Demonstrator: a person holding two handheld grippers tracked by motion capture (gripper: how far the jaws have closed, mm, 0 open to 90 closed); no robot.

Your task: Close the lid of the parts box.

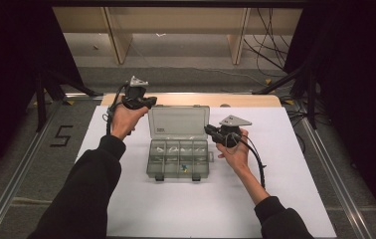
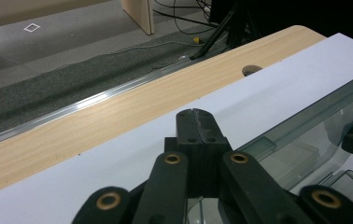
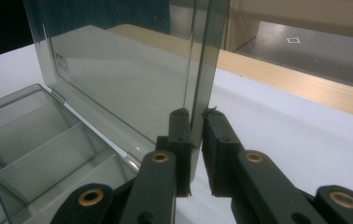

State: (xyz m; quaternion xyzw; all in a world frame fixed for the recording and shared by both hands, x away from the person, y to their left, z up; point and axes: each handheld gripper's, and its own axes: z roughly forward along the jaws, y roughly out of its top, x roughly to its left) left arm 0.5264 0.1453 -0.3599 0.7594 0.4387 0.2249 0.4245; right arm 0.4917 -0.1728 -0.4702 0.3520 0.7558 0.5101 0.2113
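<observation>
**Lid up and pinched, closing or sorting not yet done**

High view: compartment box mid-bench, lid upright at far side; small parts in near compartments.
Left gripper view: left gripper jaws shut, empty, beside lid's left edge.
Right gripper view: right gripper jaws clamped on lid's right edge

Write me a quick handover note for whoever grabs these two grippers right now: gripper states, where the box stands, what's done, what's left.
Right gripper: shut on the right edge of the lid, holding it upright.
Left gripper: shut, holding nothing, beside the lid's far left corner, over the white sheet.
Organizer box: centre of the sheet, open; small blue and yellow bits in a front compartment.
Done: lid raised.
Left: probably either finish laying the lid back or work in the compartments; keep the right grip steady meanwhile.
</observation>
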